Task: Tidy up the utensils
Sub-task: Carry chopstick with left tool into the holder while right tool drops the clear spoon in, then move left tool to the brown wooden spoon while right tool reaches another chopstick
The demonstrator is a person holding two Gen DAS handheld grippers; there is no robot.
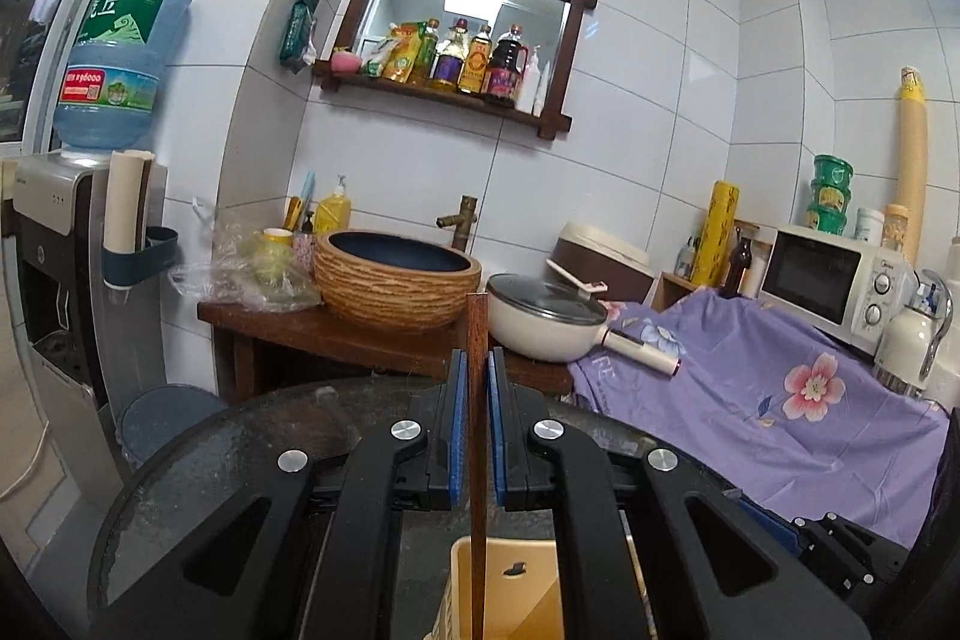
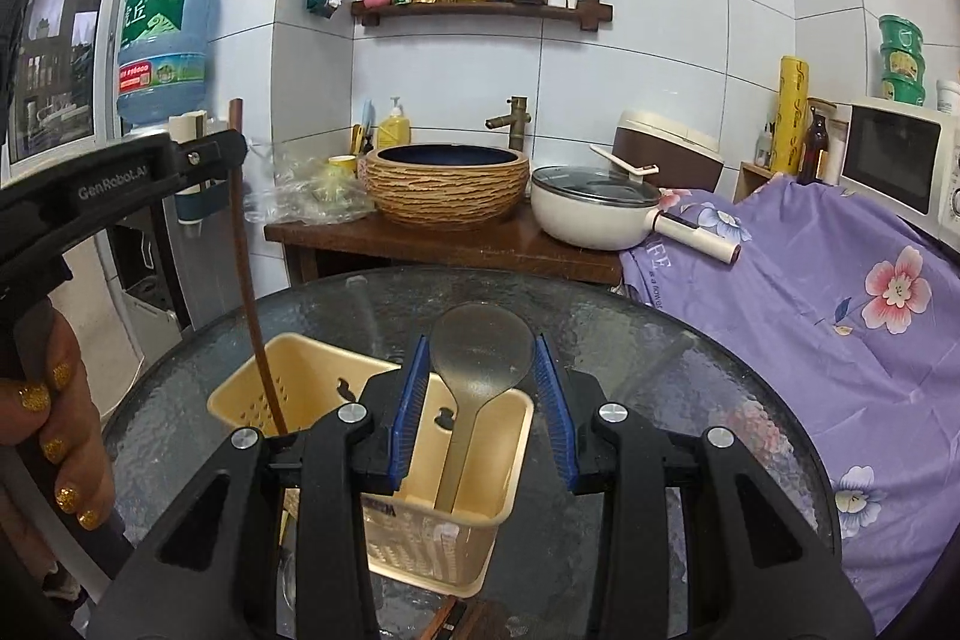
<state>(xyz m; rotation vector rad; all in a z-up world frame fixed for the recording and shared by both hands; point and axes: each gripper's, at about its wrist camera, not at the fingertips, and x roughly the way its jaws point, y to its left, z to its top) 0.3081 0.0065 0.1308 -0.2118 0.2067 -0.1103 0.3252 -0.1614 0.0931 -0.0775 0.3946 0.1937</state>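
A: Chopstick (image 1: 477,370) — dark wood, upright, pinched between the blue pads (image 1: 458,424) of the left gripper (image 1: 477,388). Pads pressed right against it on both sides.
B: Lower end?
A: Dropping into the cream utensil holder (image 1: 510,589) below the gripper. Seen from the right wrist view, same stick (image 2: 252,292) running down from the left gripper (image 2: 231,148) into the left compartment of the holder (image 2: 354,400). Tip hidden behind the right gripper's frame — cannot tell if touching the bottom.
B: Right side?
A: Right gripper (image 2: 483,388) pinching a translucent grey spoon (image 2: 480,358). Blue pads (image 2: 408,412) pressing on the two edges of the bowl, bowl up, handle hanging down into the right compartment of the holder.
B: Holder position?
A: Standing on a round dark glass table (image 2: 690,370), near the front edge, just under both grippers. Slotted walls, two compartments with a divider between.
B: Hand visible?
A: Person's hand (image 2: 54,412) at far left of the right wrist view, wrapped round the left gripper's grip, gold glitter on the nails.
B: Background?
A: Striped brown basin (image 2: 447,184) on a wooden counter behind the table, cream pan with glass lid (image 2: 591,205) beside it. Purple flowered cloth (image 2: 810,292) to the right, microwave (image 2: 900,160) above it. Water jug (image 2: 165,46) at left, bottles on a wooden wall shelf (image 2: 486,7).
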